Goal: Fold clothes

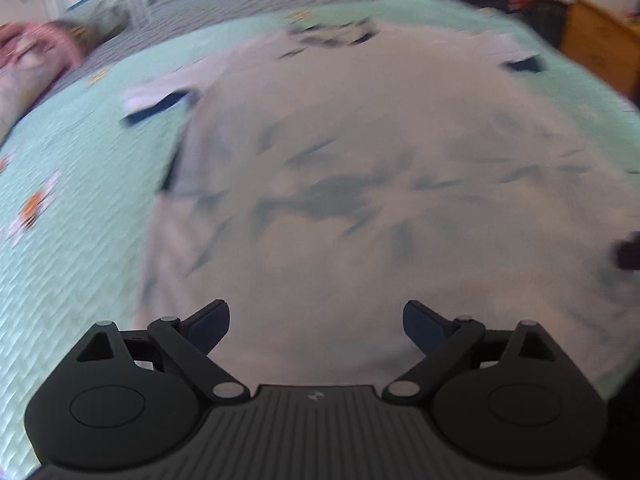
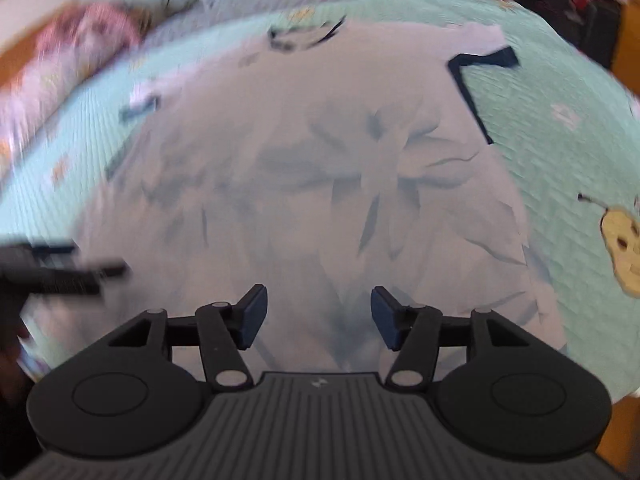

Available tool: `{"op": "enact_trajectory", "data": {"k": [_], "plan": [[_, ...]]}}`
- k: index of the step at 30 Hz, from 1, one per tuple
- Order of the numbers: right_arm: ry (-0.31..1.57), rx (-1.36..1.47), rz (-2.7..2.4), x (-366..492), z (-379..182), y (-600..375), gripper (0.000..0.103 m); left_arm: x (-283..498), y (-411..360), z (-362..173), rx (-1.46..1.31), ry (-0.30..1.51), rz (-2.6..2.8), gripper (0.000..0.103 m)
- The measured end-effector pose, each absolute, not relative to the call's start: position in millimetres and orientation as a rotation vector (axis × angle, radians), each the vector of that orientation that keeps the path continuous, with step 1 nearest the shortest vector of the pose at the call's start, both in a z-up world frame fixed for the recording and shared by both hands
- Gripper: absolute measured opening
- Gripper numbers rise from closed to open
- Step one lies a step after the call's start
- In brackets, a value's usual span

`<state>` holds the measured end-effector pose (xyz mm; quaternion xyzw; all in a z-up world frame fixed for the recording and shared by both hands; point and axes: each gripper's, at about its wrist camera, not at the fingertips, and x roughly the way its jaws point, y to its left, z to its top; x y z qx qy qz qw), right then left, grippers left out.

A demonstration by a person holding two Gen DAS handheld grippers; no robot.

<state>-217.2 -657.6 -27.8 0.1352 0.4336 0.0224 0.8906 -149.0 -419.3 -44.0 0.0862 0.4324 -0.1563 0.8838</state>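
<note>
No writing can be read, as both views are blurred; only a small pale mark is seen on each gripper body. A white shirt (image 1: pixel 360 184) with dark trim is spread flat on a mint bedspread (image 1: pixel 76 208), directly ahead of and below the left gripper (image 1: pixel 316 326), whose fingers are spread wide with nothing between them. The shirt (image 2: pixel 320 168) lies likewise ahead of the right gripper (image 2: pixel 318 316), which is also spread and holds nothing, while the left gripper (image 2: pixel 56 268) is seen at its left side.

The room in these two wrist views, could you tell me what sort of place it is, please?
Most likely a bedroom: a white shirt lies spread on a mint quilted bedspread, with a pink pillow-like bundle at its far end and wooden furniture beyond.
</note>
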Motion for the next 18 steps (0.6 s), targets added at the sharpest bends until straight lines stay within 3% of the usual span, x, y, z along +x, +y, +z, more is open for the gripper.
{"op": "enact_trajectory", "data": {"k": [5, 9, 13, 18], "plan": [[0.853, 0.391, -0.073, -222, -25, -681, 0.065, -149, -451, -63, -0.002, 1.006, -0.529, 0.097], [0.849, 0.408, -0.105, -235, -27, -689, 0.065, -157, -441, -78, 0.02, 0.969, -0.542, 0.097], [0.849, 0.425, -0.12, -241, -33, -695, 0.066, -172, -390, -79, 0.057, 0.967, -0.459, 0.097], [0.847, 0.463, -0.106, -246, -39, -699, 0.066, -185, -304, -68, -0.143, 0.992, -0.36, 0.097]]}}
